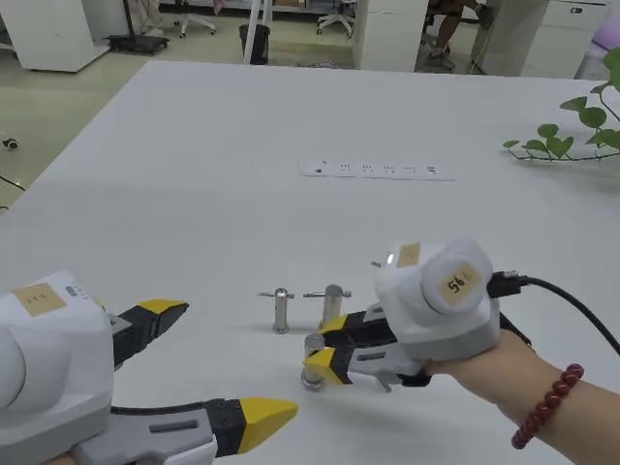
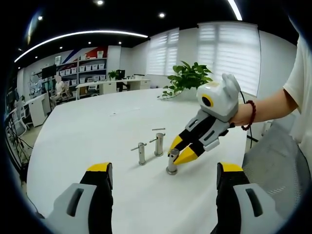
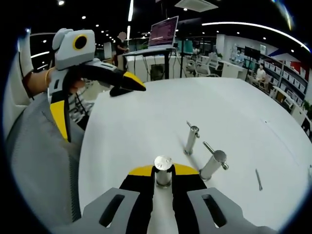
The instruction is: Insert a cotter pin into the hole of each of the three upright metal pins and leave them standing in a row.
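Right gripper (image 1: 325,345) clamps the bare third pin (image 3: 163,171) near the table's (image 1: 194,145) front edge. Two pins (image 1: 281,310) beside it already carry cotters (image 1: 268,294); one loose cotter (image 1: 376,263) lies behind them. Left gripper (image 1: 218,361) hangs spread wide.

head view: high, downward | gripper views: low, near, opposed | shared: metal pins (image 1: 332,302)

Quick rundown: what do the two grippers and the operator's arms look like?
Left gripper and right gripper: white rounded bodies, black fingers with yellow tips, tan stickers on top. Black cable runs from the right one. Dark red bead bracelet on that wrist; white short sleeve.
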Motion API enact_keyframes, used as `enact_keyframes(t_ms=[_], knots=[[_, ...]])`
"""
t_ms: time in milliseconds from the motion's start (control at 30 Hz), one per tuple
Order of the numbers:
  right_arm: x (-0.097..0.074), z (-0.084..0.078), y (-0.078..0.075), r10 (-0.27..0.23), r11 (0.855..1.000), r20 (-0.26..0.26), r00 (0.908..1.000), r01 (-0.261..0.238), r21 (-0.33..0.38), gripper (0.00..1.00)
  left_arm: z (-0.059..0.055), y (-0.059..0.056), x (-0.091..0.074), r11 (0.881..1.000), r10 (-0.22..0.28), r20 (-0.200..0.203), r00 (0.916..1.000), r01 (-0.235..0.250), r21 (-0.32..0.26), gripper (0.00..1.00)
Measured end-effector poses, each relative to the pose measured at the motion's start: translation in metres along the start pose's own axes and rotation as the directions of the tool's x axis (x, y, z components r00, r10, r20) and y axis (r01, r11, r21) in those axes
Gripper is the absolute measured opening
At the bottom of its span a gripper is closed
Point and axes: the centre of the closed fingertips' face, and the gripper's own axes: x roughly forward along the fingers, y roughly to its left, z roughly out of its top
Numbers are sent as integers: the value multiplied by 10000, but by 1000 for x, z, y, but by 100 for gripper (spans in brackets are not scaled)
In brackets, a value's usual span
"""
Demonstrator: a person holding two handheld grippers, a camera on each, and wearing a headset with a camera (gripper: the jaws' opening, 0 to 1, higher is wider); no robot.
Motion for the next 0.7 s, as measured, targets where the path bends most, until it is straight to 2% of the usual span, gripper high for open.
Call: enact_keyframes(t_ms=[433, 700], knots=[[-2, -6, -1, -212, 9997, 102, 9997, 211, 107, 13, -2, -3, 3, 10000, -75, -91, 9999, 75, -6, 88], [-2, -6, -1, -732, 9973, 147, 9972, 732, 42, 14, -4, -3, 4, 10000, -69, -171, 9998, 69, -12, 87]])
